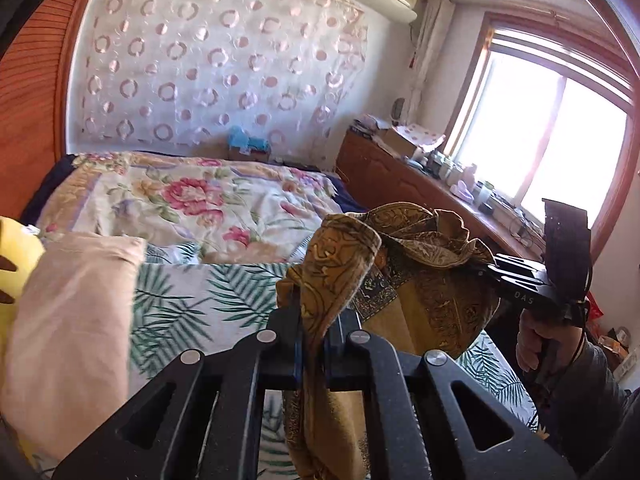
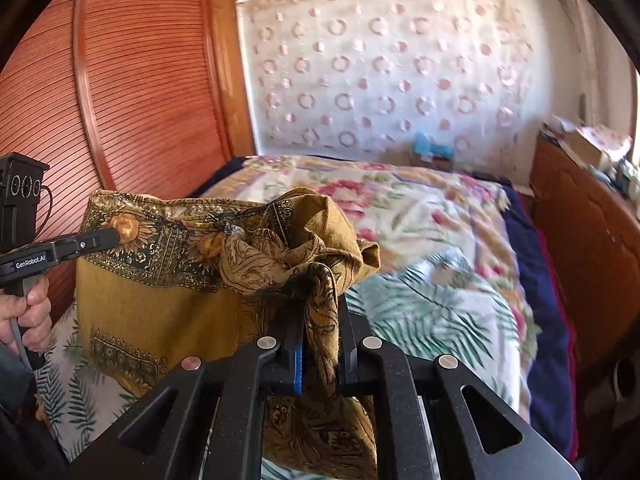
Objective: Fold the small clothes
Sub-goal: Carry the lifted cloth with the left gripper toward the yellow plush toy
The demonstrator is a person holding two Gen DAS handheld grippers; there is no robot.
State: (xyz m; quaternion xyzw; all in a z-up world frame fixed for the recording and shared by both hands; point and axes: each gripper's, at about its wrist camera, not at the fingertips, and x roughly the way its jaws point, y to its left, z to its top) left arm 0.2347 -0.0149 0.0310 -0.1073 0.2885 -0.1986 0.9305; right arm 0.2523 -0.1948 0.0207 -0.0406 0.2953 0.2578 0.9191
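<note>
Left wrist view alone shows the window (image 1: 560,136); both tools, left tool (image 1: 316,316) and right tool (image 2: 318,312), pinch the mustard scarf (image 2: 160,292).

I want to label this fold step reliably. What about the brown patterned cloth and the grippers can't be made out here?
- Brown patterned cloth: its lower edge is hidden behind the right gripper in the right wrist view.
- Garment type: bunched folds hide its shape.
- Left gripper: fingertips are buried in cloth in the left wrist view.
- Dresser items: too small.

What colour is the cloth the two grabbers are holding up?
Mustard gold scarf with dark borders and orange sunflowers, clearest in the right wrist view.
</note>
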